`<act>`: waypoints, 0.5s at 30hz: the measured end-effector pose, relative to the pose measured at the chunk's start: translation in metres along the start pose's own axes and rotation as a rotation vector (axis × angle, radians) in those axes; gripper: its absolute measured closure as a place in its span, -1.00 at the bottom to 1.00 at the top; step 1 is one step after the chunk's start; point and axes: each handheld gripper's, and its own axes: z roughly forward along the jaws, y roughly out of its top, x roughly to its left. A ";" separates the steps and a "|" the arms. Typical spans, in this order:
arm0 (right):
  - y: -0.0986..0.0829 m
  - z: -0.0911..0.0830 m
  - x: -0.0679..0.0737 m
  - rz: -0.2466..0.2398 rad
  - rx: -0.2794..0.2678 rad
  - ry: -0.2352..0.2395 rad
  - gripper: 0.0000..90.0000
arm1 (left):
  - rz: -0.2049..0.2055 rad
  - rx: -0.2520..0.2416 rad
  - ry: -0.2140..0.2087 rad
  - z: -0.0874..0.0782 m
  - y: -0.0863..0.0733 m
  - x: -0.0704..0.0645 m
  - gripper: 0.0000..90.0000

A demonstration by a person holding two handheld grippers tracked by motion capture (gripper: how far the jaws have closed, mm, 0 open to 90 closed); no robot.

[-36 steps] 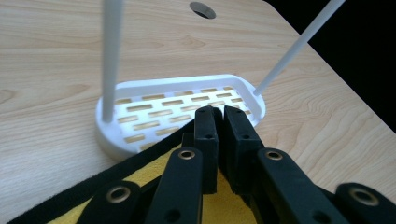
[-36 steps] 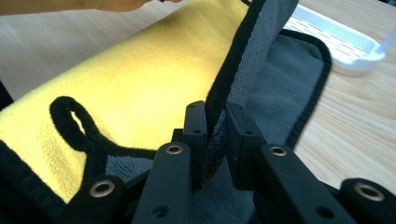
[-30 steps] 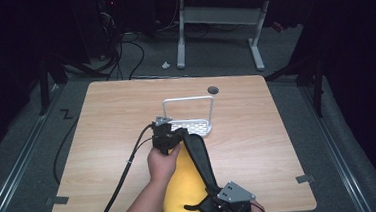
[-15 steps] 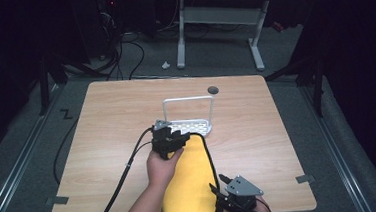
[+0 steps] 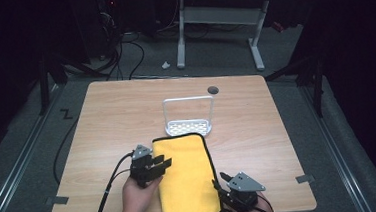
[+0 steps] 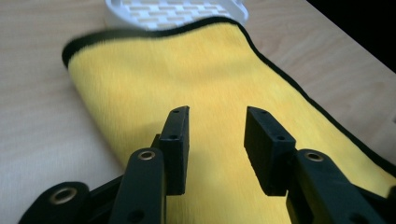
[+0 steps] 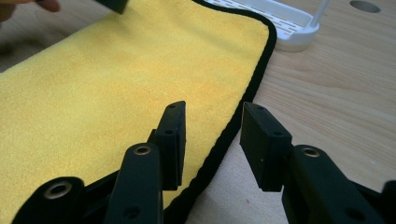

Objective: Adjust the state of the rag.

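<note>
A: High view first. What does the counter (image 5: 126,110) look like?

B: Pale wood grain, roughly square with rounded corners, and a small dark round hole (image 5: 213,89) near its far edge. A white rack (image 5: 189,117) with an upright wire loop stands near the middle. A yellow cloth (image 5: 186,179) with black edging lies flat from the rack's near side down to the near edge of the counter, and its far corner touches or overlaps the rack's base.

A: And the room around it?

B: Dark. Grey carpet floor (image 5: 38,141), black cables (image 5: 122,50) trailing on it at the upper left, and the white legs of another desk (image 5: 217,18) beyond the counter. A small white scrap (image 5: 165,65) lies on the floor near that frame. Grey tape tabs (image 5: 55,200) sit at the counter's near corners.

A: Where are the two tools?

B: The left gripper (image 5: 161,164), held in a hand (image 5: 136,200), sits at the cloth's left edge. In the left gripper view its fingers (image 6: 175,140) stand apart over the yellow pile, gripping nothing. The right gripper (image 5: 220,180) is at the cloth's right edge near the counter's near side. In the right gripper view its fingers (image 7: 264,140) are likewise spread, straddling the black hem above the wood, with nothing between them.
</note>
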 end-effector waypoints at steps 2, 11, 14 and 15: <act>0.000 0.001 -0.002 -0.004 0.002 0.005 0.41 | -0.007 0.006 -0.011 -0.009 -0.010 0.002 0.37; 0.010 0.020 -0.010 -0.007 0.032 0.022 0.58 | 0.074 0.045 0.004 -0.016 -0.030 -0.005 0.45; 0.021 0.037 -0.012 -0.037 0.050 0.023 0.77 | 0.115 0.042 0.010 -0.012 -0.027 -0.007 0.69; 0.025 0.044 -0.013 -0.055 0.063 0.026 0.91 | 0.132 0.070 0.029 -0.003 -0.025 -0.008 0.78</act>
